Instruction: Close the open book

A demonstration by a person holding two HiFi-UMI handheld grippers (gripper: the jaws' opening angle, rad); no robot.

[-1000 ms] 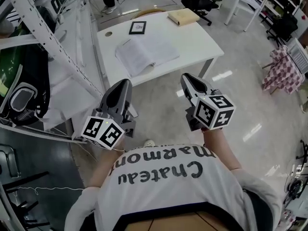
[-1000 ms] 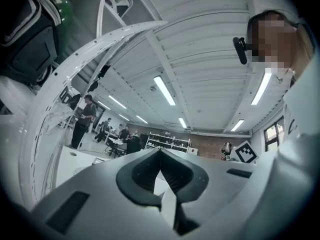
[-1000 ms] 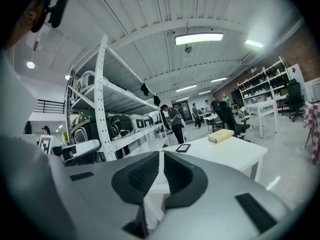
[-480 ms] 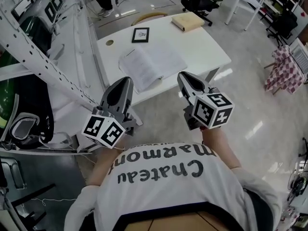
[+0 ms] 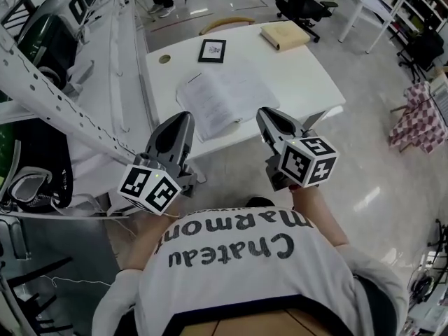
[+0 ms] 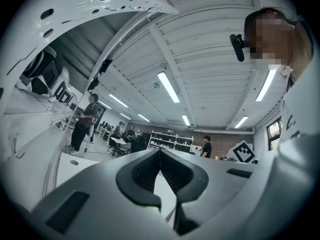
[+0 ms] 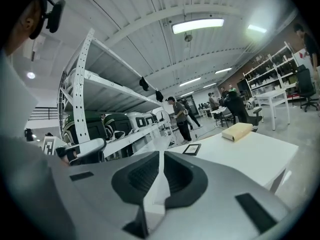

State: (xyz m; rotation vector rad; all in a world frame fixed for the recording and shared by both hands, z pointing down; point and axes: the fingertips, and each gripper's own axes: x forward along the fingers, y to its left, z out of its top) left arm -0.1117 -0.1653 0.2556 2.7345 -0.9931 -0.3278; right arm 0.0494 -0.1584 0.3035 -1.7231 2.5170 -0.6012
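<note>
Jaws pressed together and empty, left gripper [image 5: 183, 120] and right gripper [image 5: 266, 115] hover mid-frame below the open book [image 5: 222, 93], whose pages blunt tips may crumple.

Open book [image 5: 222, 95] on table [image 5: 304, 75], frame [image 5: 212, 50] behind, closed book [image 5: 284, 35] far right

One camera overhead, one behind each claw.
Head view looks steeply down on left claw [image 5: 180, 120], right claw [image 5: 268, 115] and the table [image 5: 308, 75] ahead; claw views look close along their jaws, nearly level, sharing that table.
</note>
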